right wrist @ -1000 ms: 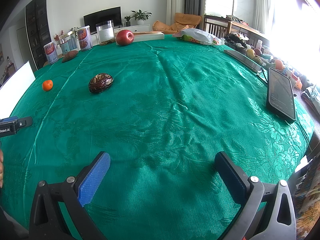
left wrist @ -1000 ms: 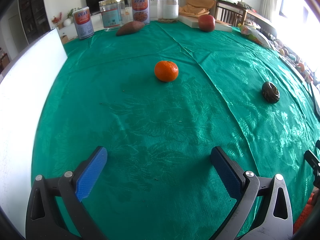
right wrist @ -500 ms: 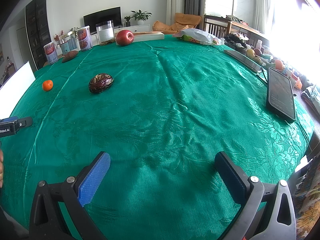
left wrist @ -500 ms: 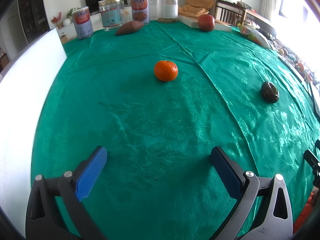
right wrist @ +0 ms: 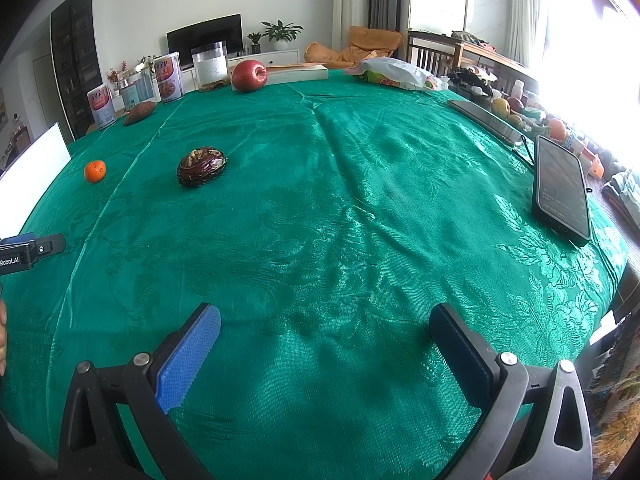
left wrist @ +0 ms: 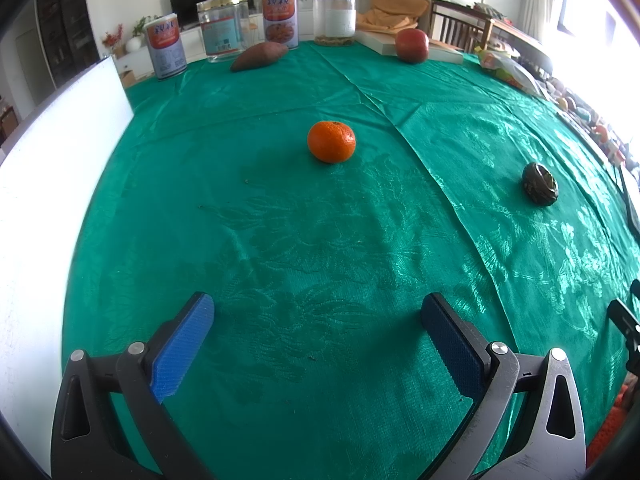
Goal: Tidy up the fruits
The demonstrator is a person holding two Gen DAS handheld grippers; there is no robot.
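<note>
A green patterned tablecloth (left wrist: 320,240) is seen filling both views, its near edge cut off by the frames. A white board (left wrist: 44,208) is cropped at the left of the left wrist view, overexposed so that no surface detail can be made out. Bright window glare washes out the clutter beyond the table's right edge. A dark phone (right wrist: 560,188) is laid flat near that edge. At the far end, tins (left wrist: 166,50) and clear jars (left wrist: 222,26) are lined up, their labels too small to read.

The left gripper (left wrist: 318,324) is held low over bare cloth with its jaws spread wide and nothing between them; the right gripper (right wrist: 324,334) is likewise spread and empty.

A red apple (right wrist: 249,76) is set at the far end, against a flat white box (right wrist: 298,72). A sweet potato (left wrist: 259,57) is laid just before the tins. A dark brown wrinkled fruit (right wrist: 202,166), not identifiable, is placed mid-table, well apart from the mandarin (left wrist: 331,141), which sits ahead of the left gripper.
</note>
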